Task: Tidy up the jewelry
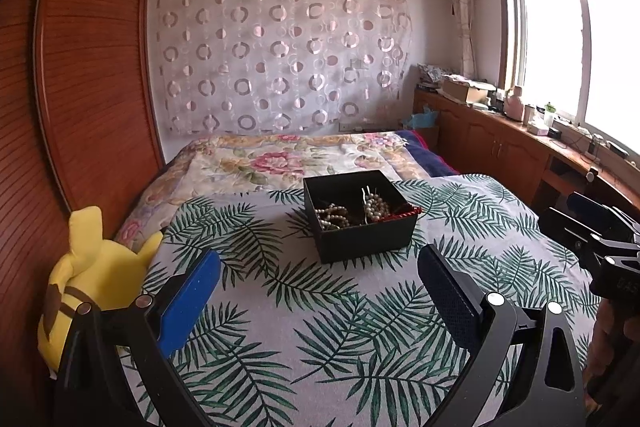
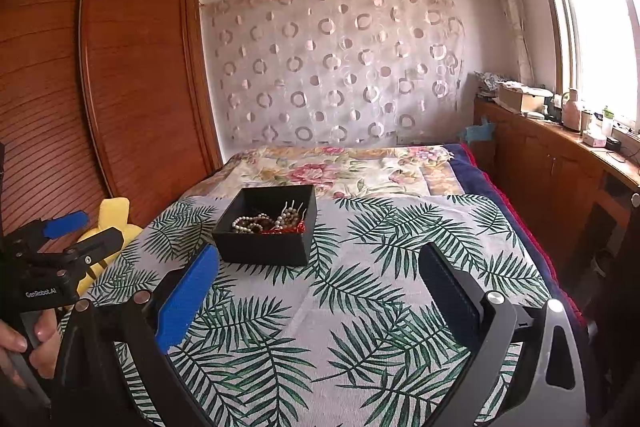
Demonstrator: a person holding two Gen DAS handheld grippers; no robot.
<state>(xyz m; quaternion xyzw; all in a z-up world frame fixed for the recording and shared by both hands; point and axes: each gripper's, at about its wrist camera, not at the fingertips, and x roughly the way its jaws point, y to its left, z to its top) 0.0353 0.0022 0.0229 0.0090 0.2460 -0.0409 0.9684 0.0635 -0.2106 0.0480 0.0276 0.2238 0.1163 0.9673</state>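
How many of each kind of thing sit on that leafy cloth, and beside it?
Black jewelry box, beads inside, number unclear: 1
Yellow plush toy beside the cloth: 1
Handheld grippers, left gripper and right gripper, both open: 2
Total: 4

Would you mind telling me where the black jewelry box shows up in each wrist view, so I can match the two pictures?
Left wrist view: the black jewelry box sits just right of centre on the leaf-print cloth, ahead of the open fingers.
Right wrist view: the same box lies left of centre, near the blue finger pad.
Shared landmark: the yellow plush toy at the bed's left edge.
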